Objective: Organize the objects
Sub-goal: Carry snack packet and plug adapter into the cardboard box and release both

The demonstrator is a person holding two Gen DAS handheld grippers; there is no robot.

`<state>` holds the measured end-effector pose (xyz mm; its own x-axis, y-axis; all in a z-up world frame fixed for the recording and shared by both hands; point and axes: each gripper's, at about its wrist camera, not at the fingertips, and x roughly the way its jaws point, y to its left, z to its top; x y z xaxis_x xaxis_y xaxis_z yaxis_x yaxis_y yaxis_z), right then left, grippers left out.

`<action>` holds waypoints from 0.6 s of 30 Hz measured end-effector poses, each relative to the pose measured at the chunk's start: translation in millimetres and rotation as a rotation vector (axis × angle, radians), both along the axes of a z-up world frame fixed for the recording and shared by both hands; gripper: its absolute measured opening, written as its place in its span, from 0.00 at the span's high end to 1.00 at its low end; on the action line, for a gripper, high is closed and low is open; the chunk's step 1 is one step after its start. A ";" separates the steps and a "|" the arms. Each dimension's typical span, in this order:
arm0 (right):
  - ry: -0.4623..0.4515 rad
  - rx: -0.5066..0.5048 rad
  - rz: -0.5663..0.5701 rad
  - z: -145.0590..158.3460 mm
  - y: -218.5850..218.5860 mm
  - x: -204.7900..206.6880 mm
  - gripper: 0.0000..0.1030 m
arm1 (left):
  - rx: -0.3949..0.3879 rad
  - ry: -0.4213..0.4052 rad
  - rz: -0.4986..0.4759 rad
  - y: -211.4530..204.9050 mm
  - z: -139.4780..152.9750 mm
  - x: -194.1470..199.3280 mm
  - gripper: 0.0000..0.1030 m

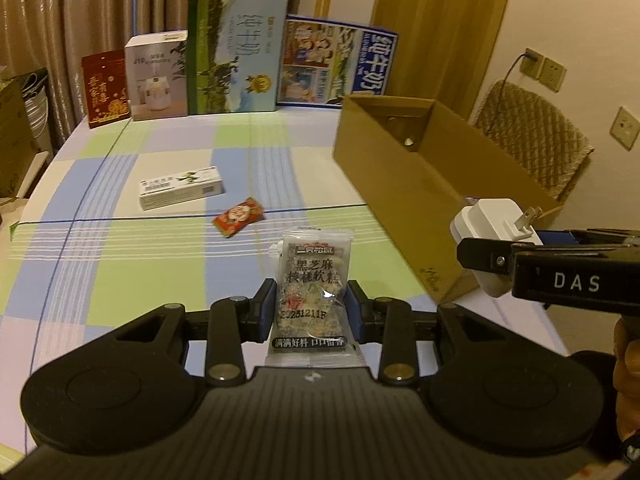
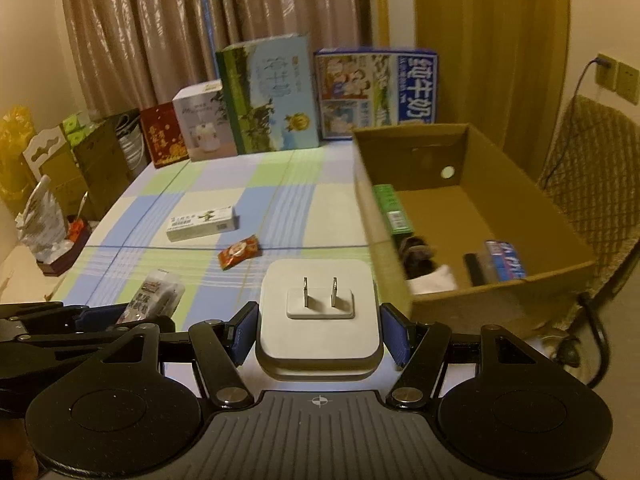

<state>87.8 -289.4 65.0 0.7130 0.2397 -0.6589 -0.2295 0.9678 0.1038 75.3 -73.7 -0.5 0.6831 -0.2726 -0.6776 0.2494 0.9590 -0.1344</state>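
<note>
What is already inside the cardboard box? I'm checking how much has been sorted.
In the cardboard box: a green box against the left wall, a dark item, something white, a black bar, a blue packet. The near wall hides the rest.

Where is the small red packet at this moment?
The red packet lies loose on the checked tablecloth, near the table's middle in both views. It is just in front of the white box and left of the cardboard box.
</note>
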 end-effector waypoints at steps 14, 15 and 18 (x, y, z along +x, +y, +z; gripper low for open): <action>-0.033 0.030 -0.118 19.6 -68.8 -13.4 0.40 | -0.026 -0.023 -0.091 -54.7 22.7 -13.6 0.70; -0.036 0.032 -0.124 21.0 -73.2 -14.0 0.40 | -0.026 -0.024 -0.098 -58.5 23.9 -13.5 0.70; -0.042 0.034 -0.146 24.0 -85.2 -14.9 0.40 | -0.031 -0.028 -0.117 -70.5 27.9 -12.6 0.70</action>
<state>72.9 -374.6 89.1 0.7690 0.1526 -0.6208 -0.0910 0.9873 0.1299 62.7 -144.2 27.5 0.6640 -0.3719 -0.6487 0.3630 0.9188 -0.1552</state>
